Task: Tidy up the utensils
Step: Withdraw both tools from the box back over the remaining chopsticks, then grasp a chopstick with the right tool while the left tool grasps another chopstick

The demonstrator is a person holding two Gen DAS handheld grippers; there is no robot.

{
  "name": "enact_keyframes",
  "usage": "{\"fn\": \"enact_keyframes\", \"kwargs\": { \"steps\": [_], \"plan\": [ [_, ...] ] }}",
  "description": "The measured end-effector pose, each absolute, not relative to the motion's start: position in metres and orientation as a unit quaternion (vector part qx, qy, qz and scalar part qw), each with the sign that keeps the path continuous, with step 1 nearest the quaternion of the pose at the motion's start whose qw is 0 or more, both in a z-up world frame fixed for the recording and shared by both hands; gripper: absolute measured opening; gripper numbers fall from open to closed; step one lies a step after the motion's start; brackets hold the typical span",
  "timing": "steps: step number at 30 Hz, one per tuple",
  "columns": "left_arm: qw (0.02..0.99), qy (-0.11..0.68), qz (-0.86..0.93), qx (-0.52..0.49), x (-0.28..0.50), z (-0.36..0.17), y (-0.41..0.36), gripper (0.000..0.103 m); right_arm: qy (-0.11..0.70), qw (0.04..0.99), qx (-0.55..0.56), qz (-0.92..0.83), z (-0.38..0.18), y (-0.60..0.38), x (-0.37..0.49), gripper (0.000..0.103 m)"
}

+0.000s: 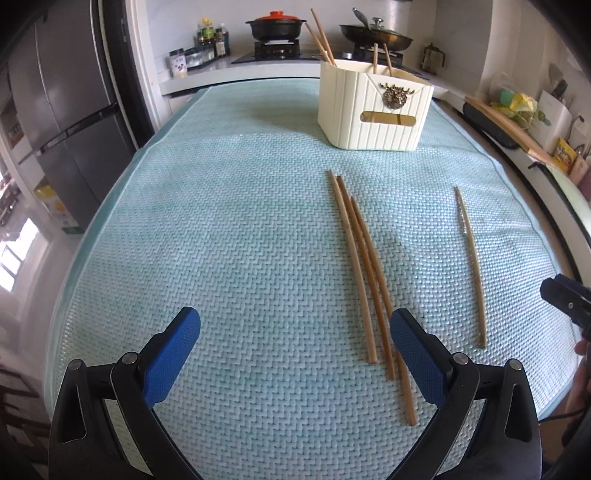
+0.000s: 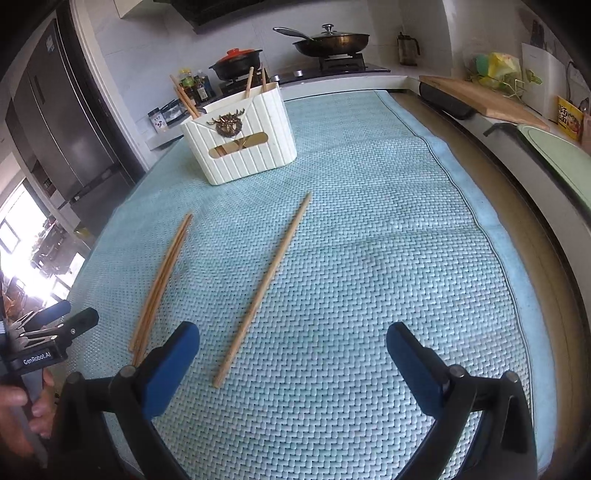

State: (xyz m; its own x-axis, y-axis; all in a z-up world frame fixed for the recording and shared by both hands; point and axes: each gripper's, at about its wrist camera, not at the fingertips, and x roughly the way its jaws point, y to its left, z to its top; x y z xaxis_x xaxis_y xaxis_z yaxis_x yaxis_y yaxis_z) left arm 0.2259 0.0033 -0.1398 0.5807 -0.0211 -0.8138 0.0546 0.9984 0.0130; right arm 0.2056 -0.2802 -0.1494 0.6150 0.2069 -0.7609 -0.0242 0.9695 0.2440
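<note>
Three wooden chopsticks (image 1: 364,273) lie side by side on the light blue woven mat (image 1: 221,229), just left of my left gripper's right finger. A single chopstick (image 1: 471,266) lies apart to their right. A cream utensil holder (image 1: 373,107) stands at the back with several chopsticks upright in it. My left gripper (image 1: 295,332) is open and empty above the mat. In the right wrist view the single chopstick (image 2: 264,288) lies ahead of my open, empty right gripper (image 2: 291,343), the three chopsticks (image 2: 160,284) lie to its left, and the holder (image 2: 242,138) stands beyond.
A stove with a black pot (image 1: 275,26) and a lidded pan (image 1: 375,33) stands behind the mat. A grey fridge (image 1: 62,110) is at the left. A wooden board (image 2: 484,99) and clutter line the right counter. The other gripper (image 2: 55,328) shows at the left edge.
</note>
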Motion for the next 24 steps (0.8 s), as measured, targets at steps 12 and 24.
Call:
{"fn": "enact_keyframes", "kwargs": {
  "steps": [12,24],
  "plan": [
    [0.878,0.478,-0.035,0.008,0.247,-0.153,0.008,0.102,0.456,0.878,0.12,0.077,-0.163,-0.275,0.219,0.067],
    [0.861,0.503,-0.035,0.062,0.271,-0.185,-0.008,0.102,0.452,0.878,0.13,0.085,-0.161,-0.273,0.216,0.067]
  ]
}}
